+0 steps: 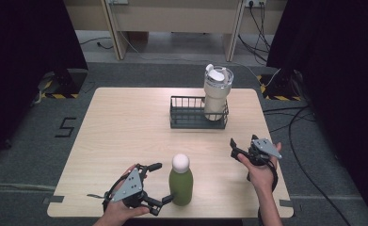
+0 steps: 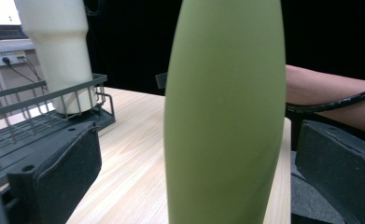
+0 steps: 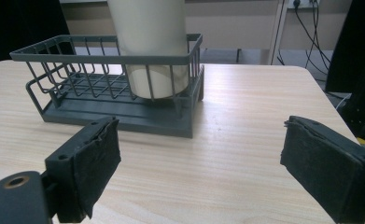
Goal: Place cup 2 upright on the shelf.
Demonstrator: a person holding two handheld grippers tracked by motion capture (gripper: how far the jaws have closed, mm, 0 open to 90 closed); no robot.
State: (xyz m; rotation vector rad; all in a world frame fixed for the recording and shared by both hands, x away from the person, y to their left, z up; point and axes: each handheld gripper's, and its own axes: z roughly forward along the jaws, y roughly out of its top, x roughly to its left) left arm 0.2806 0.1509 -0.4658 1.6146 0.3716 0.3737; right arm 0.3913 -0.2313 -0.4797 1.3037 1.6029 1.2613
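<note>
So the green bottle [image 1: 181, 181] with the white round cap is standing upright near the front edge of the tabletop [image 1: 125, 136], and I'll use it as the anchor for everything else.

The left claw [image 1: 160, 184] sits right beside the bottle on its left, low down, with its jaws spread wide. One jaw reaches past the far side of the bottle, the other past the near side. In the left gripper view the bottle [image 2: 224, 112] stands right between the two black pads with a clear gap on each side, so nothing is being pinched, the pads aren't touching it.

The right claw [image 1: 234, 149] is off to the right of the bottle and a bit farther back, well apart from it, held in the person's hand. Its jaws are spread too, with only bare tabletop between them in the right gripper view.

Behind the bottle, toward the far side of the tabletop, there's a dark wire basket [image 1: 187, 121]. A cream tumbler [image 1: 216, 94] with a white lid stands upright in the basket's right end. The basket and bottle are well apart.
</note>
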